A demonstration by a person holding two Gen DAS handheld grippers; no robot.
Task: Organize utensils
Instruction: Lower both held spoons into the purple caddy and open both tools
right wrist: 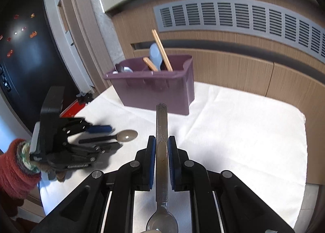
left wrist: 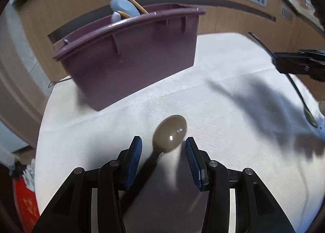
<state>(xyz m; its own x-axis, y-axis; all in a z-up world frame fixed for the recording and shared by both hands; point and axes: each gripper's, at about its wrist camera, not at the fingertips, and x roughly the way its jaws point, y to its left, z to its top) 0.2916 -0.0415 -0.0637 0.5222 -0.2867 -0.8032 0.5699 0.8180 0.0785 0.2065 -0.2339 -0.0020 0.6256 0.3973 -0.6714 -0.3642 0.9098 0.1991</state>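
A purple utensil caddy stands on the white cloth, also in the right wrist view. It holds a blue spoon, wooden chopsticks and other utensils. A brown plastic spoon lies on the cloth; my left gripper is open with its fingers either side of the spoon's neck. It shows from the side in the right wrist view. My right gripper is shut on a metal spoon, handle pointing toward the caddy, bowl back toward the camera. In the left wrist view it holds the spoon at the right edge.
The white cloth covers a small table. Wooden cabinets with a grey vent grille stand behind. A dark fridge is at the left. A red object sits on the floor at the left.
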